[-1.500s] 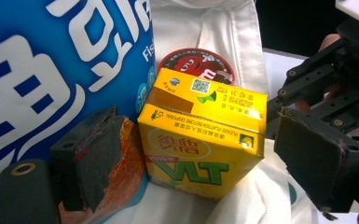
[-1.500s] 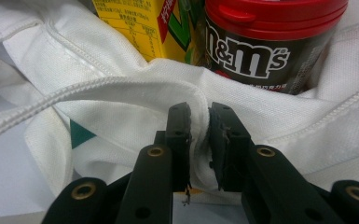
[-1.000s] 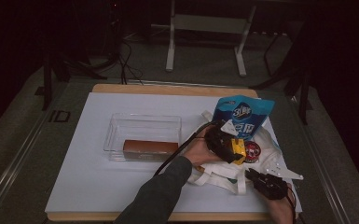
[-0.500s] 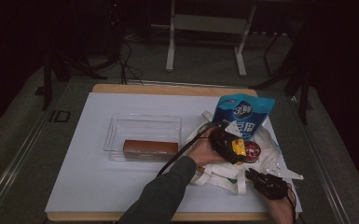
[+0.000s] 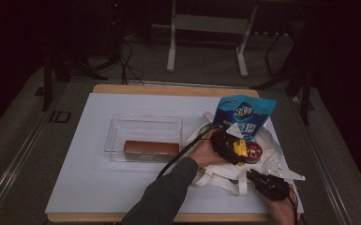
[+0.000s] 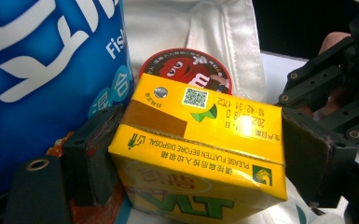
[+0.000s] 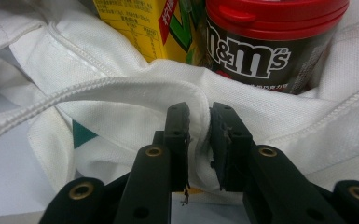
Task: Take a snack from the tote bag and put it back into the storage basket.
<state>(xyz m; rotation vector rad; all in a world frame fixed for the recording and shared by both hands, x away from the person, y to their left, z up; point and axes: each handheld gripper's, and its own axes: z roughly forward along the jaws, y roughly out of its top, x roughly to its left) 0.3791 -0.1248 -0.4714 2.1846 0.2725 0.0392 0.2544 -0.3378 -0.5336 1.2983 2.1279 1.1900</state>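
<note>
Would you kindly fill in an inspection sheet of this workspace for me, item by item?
Surface: white mat on a wooden table.
Job's things: white tote bag lying on the mat, holding a yellow drink carton, an M&M's tub and a blue pouch.
Clutter: clear tray with a brown bar inside.
Grippers: left gripper astride the carton, its jaws just closing, pads at its sides; right gripper pinching the bag's rim.
Cables: black cable trailing along the left forearm.
Surroundings: dark floor, a grey stand behind the table.
</note>
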